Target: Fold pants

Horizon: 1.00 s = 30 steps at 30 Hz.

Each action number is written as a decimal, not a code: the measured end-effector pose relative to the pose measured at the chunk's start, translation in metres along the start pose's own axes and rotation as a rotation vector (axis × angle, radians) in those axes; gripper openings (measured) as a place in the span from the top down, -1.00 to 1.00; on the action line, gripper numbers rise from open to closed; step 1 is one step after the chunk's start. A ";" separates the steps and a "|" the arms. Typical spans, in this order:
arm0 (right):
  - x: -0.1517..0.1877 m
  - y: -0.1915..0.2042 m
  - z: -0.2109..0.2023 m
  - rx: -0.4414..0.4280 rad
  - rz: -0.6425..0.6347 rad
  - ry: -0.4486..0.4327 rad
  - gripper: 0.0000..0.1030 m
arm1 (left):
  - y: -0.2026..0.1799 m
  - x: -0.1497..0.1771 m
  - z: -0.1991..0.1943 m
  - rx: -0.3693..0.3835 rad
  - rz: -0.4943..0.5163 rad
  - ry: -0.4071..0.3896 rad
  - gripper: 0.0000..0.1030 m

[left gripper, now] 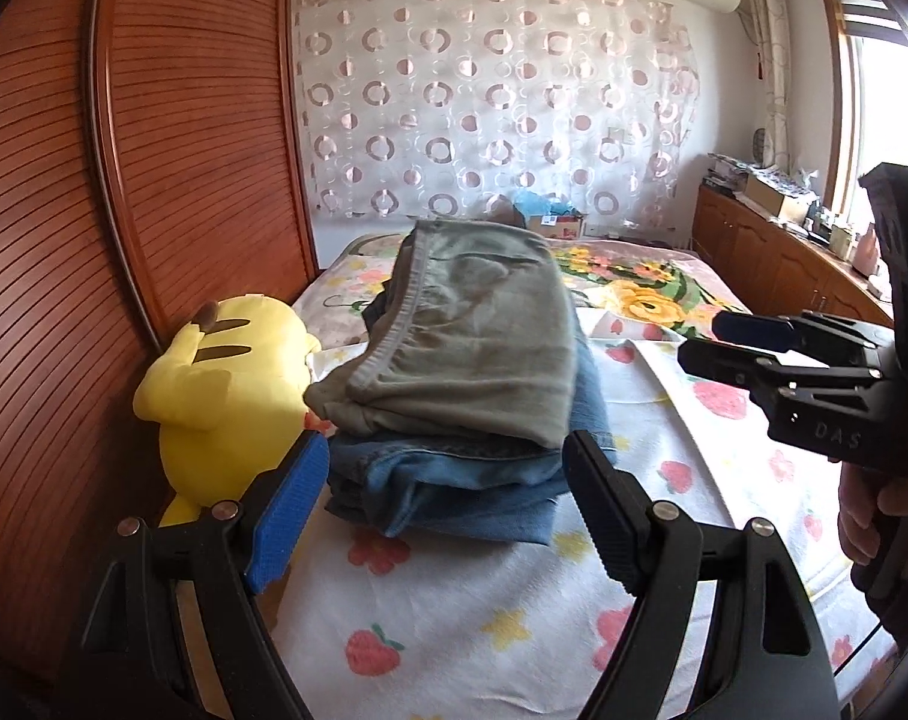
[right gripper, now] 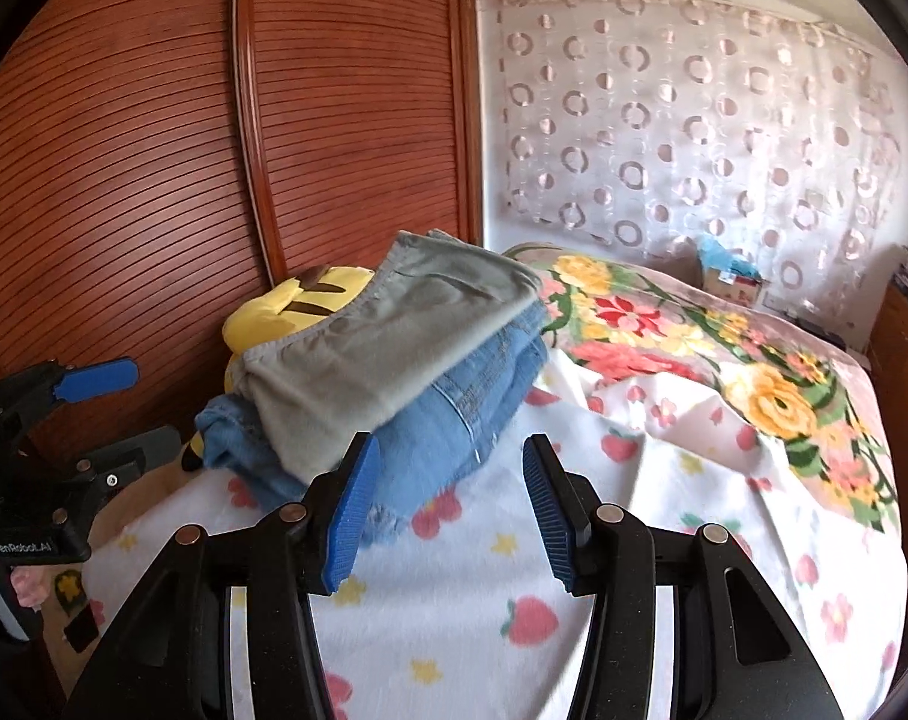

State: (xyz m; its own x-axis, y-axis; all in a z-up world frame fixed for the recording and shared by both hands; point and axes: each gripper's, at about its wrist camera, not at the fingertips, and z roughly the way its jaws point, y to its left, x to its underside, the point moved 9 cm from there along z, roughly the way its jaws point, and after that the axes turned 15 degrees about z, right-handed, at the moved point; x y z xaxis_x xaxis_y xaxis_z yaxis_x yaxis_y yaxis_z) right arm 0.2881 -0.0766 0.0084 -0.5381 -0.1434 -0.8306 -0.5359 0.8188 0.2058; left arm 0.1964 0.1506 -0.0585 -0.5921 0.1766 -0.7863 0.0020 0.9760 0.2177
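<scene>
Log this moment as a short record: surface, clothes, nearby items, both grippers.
surface: bed with a strawberry blanket
clothes: folded grey pants stacked on folded jeans
beside pile: yellow plush toy, against the wooden wardrobe
left gripper: open, empty, facing the pile
right gripper: open, empty

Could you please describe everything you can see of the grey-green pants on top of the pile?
The grey-green pants are folded into a compact, roughly rectangular bundle of soft, matte knit-looking cloth. A stitched, gathered elastic waistband runs along one edge. They lie flat on top of folded blue jeans, which rest on the strawberry-print blanket. A yellow plush toy sits beside the stack, close to the pants' corner. Neither gripper touches them.
</scene>
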 end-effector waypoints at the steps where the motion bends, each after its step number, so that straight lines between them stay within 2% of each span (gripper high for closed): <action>1: 0.002 0.001 -0.006 0.005 0.007 -0.007 0.00 | -0.002 0.000 -0.002 0.004 0.003 -0.003 -0.57; 4: 0.008 0.000 -0.021 0.025 0.023 -0.021 -0.01 | -0.010 -0.002 -0.009 0.013 0.016 -0.010 -0.57; 5: 0.010 0.000 -0.026 0.033 0.027 -0.025 -0.10 | -0.013 -0.002 -0.011 0.015 0.020 -0.014 -0.57; 6: 0.014 0.000 -0.032 0.040 0.032 -0.030 -0.37 | -0.016 -0.001 -0.014 0.021 0.025 -0.018 -0.57; 8: 0.020 0.000 -0.045 0.051 0.043 -0.054 -0.51 | -0.023 -0.001 -0.018 0.030 0.031 -0.025 -0.57; 19: 0.054 0.003 -0.095 0.134 0.103 -0.084 -0.53 | -0.061 0.004 -0.040 0.087 0.064 -0.046 -0.57; 30: 0.091 0.004 -0.150 0.285 0.172 -0.133 -0.53 | -0.125 0.004 -0.048 0.168 0.114 -0.052 -0.57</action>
State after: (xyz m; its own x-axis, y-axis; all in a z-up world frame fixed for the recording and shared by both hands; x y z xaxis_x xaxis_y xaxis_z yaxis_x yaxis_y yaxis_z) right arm 0.1394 -0.1698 0.0115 -0.5049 0.0687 -0.8604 -0.2314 0.9496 0.2116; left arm 0.1552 0.0233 -0.0614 -0.5381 0.2888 -0.7919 0.2037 0.9562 0.2103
